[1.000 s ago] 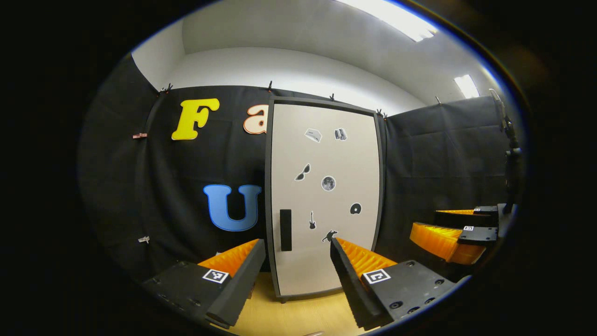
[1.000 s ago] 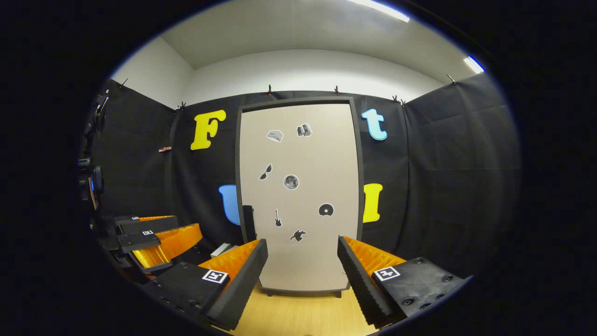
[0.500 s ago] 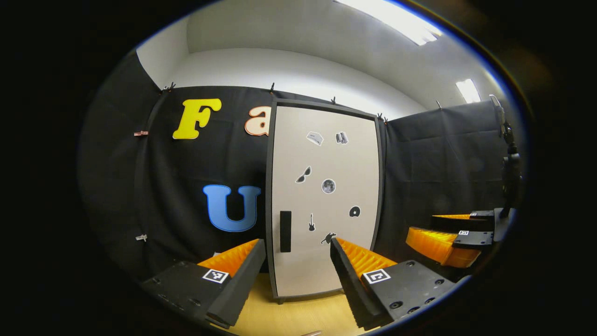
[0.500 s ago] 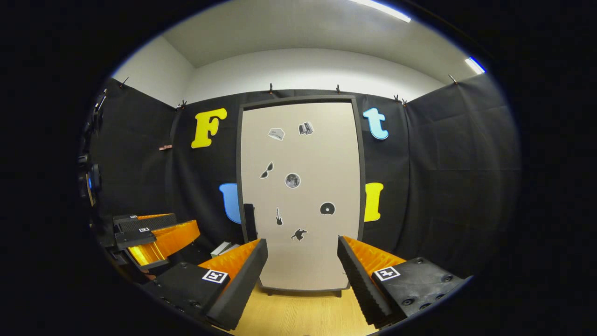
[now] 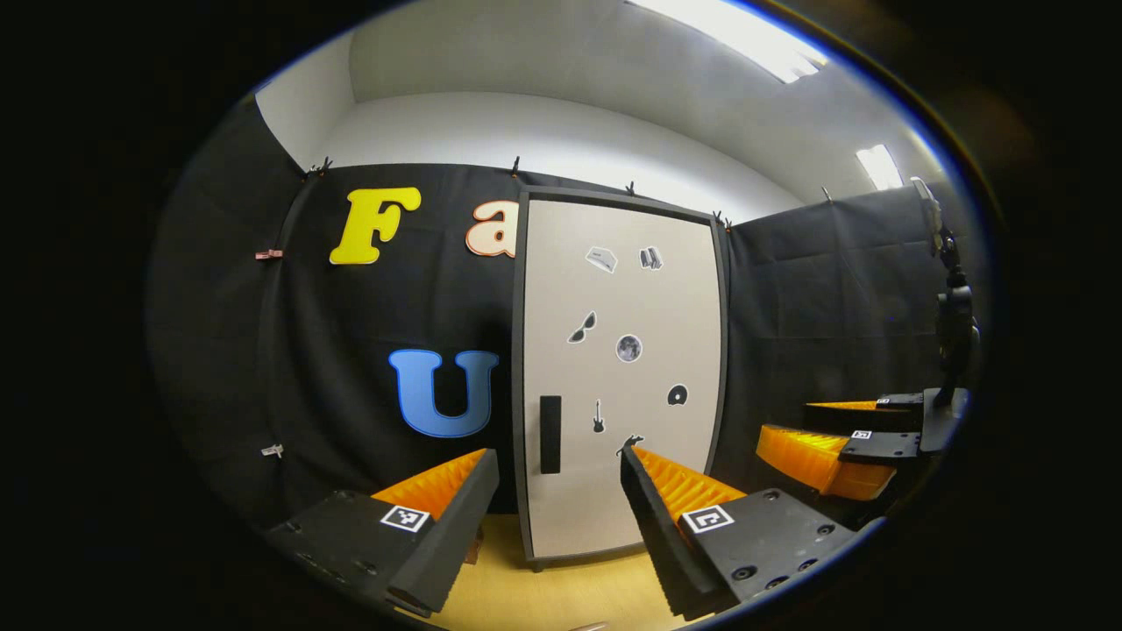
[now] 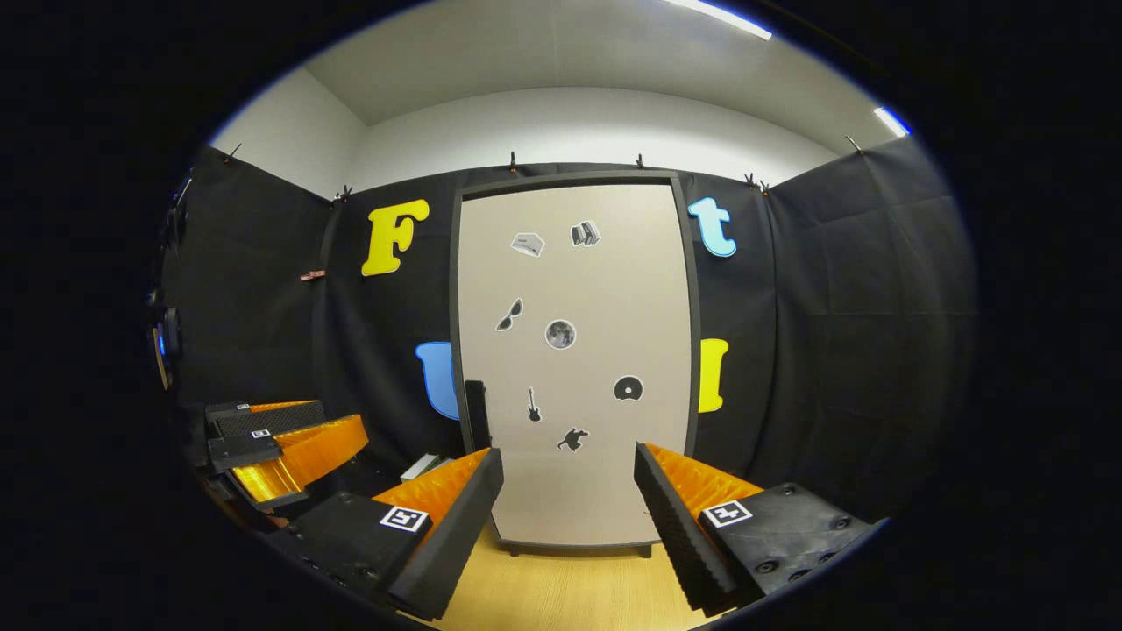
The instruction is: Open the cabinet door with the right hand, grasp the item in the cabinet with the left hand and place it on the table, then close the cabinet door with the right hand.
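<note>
In the left gripper view, the left gripper hangs released, jaws spread wide, before the closed cabinet door, which stands upright on the wooden counter. A dark handle sits low on the door's left edge. The right gripper shows off to the right.

In the right gripper view, the right gripper is likewise released, jaws apart, facing the shut cabinet door, well apart from it. The left gripper appears at left. The item inside the cabinet is hidden behind the door.
</note>
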A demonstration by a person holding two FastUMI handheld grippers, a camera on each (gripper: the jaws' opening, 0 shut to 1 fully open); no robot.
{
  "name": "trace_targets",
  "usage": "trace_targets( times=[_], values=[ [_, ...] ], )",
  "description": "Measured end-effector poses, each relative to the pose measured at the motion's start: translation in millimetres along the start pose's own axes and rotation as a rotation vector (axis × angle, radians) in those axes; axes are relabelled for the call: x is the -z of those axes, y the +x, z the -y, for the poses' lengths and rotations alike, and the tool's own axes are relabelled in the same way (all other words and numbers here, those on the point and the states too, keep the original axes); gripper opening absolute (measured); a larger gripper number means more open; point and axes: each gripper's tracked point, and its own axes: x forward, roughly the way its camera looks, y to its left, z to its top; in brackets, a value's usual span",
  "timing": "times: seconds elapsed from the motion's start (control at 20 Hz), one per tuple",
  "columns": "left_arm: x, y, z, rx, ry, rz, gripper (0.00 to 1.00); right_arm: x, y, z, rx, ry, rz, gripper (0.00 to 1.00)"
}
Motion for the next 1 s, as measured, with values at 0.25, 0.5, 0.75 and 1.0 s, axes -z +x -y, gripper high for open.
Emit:
trace_targets(
  times=[0.25, 0.5, 0.75, 1.0],
  values=[
    [5, 0, -17, 0.005, -0.015, -0.002, 0.89, -1, 13, -23, -0.022, 0.008, 0.024, 0.97],
    [9, -6, -45, -0.009, -0.017, -0.007, 0.89, 3, 40, -60, -0.057, 0.03, 0.047, 0.97],
    [15, -11, -75, -0.022, -0.028, -0.015, 0.89, 7, 73, -100, -0.087, 0.029, 0.084, 0.97],
    [20, -16, -108, -0.061, -0.031, -0.015, 0.89, 24, 113, -133, -0.109, 0.0, 0.074, 0.97]
  ],
)
